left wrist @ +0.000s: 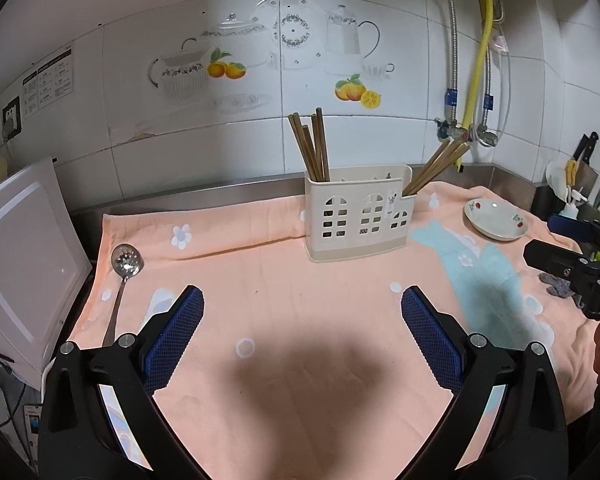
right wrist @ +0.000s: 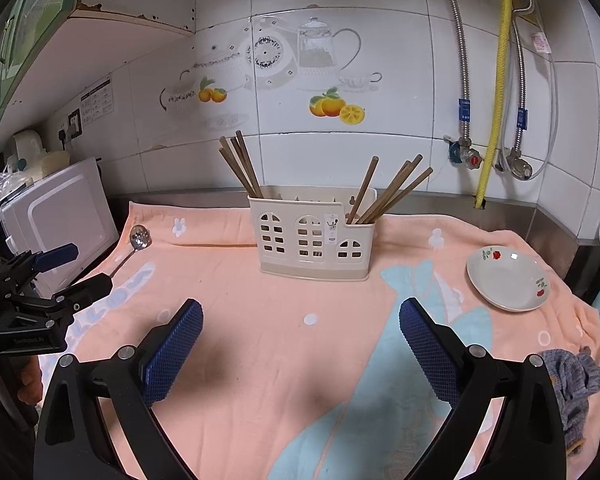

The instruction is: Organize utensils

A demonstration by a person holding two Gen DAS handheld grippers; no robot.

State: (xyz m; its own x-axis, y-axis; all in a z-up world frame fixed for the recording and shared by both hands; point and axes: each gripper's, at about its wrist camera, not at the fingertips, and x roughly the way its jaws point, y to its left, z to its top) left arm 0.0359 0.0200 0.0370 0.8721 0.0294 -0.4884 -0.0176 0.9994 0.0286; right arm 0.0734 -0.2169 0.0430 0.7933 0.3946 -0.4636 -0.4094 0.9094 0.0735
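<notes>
A cream utensil holder (left wrist: 358, 216) (right wrist: 312, 240) stands at the back of the peach towel (left wrist: 300, 320) (right wrist: 260, 340). Brown chopsticks stand in its left compartment (left wrist: 312, 148) (right wrist: 240, 168) and its right compartment (left wrist: 436, 168) (right wrist: 388, 192). A metal slotted spoon (left wrist: 124, 276) (right wrist: 136, 244) lies at the towel's left edge. My left gripper (left wrist: 302, 300) (right wrist: 60, 272) is open and empty above the towel, right of the spoon. My right gripper (right wrist: 300, 312) (left wrist: 556, 248) is open and empty in front of the holder.
A white dish (left wrist: 496, 220) (right wrist: 508, 280) with red flowers sits at the right on the towel. A grey-blue cloth (right wrist: 572, 384) (left wrist: 556, 284) lies at the right edge. A white appliance (left wrist: 20, 260) (right wrist: 60, 220) stands at the left. Knives (left wrist: 588, 152) stand far right.
</notes>
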